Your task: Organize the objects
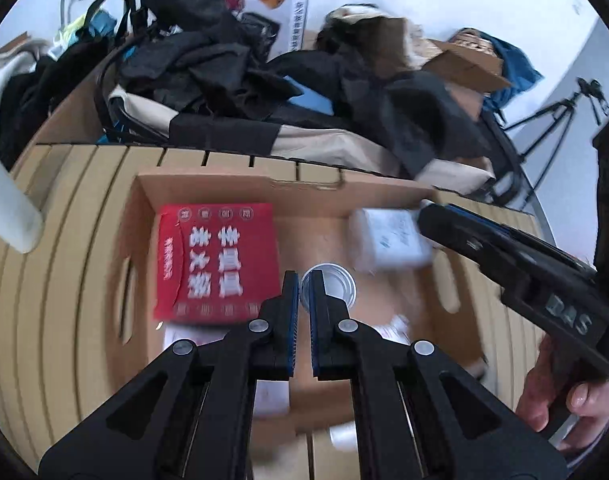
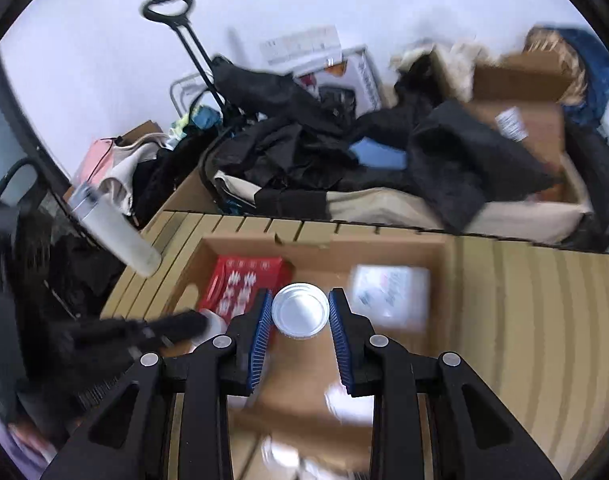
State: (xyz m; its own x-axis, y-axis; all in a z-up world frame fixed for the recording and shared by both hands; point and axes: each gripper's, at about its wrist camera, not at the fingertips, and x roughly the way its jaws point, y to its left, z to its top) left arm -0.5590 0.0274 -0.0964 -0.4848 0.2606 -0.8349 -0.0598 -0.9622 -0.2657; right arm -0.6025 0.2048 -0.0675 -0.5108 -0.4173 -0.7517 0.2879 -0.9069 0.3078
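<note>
Two grippers hung over the open cardboard box (image 1: pixel 208 182), which sat on a slatted wooden table (image 1: pixel 64 264). My left gripper (image 1: pixel 303 280) had its blue-lined fingers pressed almost together, with only a thin slit between them and nothing in it. My right gripper (image 2: pixel 300 302) was spread, and the silver can (image 2: pixel 300 310) sat between its fingers (image 2: pixel 264 312); through the blur I could not tell whether the pads touched the can.

In the left wrist view the can (image 1: pixel 336 284) showed inside the box, just beside the left gripper's tips. A red packet (image 1: pixel 216 260) with white characters lay flat in the box on one side of the can, and a white packet (image 1: pixel 392 240) lay on the other side, nearer the box's far wall. The right gripper (image 1: pixel 516 256) reached in over the box's rim by the white packet. A heap of dark clothes (image 2: pixel 304 152) lay beyond the box, past the table's far edge.
</note>
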